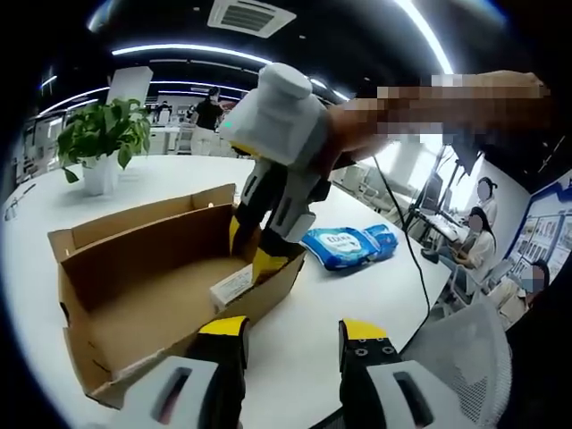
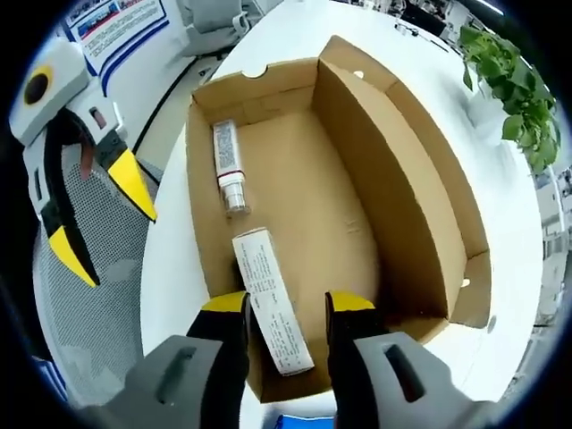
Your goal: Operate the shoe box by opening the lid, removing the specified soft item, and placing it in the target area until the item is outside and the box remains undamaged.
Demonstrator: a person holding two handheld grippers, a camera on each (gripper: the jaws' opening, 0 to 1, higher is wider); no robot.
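Observation:
The open cardboard shoe box (image 1: 107, 268) (image 2: 402, 179) sits on the white table with its flaps up. Inside lie a long white carton (image 2: 273, 313) (image 1: 232, 286) and a small white tube (image 2: 228, 165). My right gripper (image 2: 286, 308) (image 1: 255, 255) reaches down into the box, jaws open astride the carton; I cannot tell whether they touch it. A soft blue pack (image 1: 349, 246) lies on the table outside the box, behind it. My left gripper (image 1: 293, 331) (image 2: 103, 219) hovers open and empty beside the box's near corner.
A potted plant (image 1: 103, 134) (image 2: 509, 80) stands on the far side of the table. A grey mesh chair (image 1: 474, 349) (image 2: 89, 295) is at the table edge by the left gripper. People sit at desks (image 1: 478, 232) beyond.

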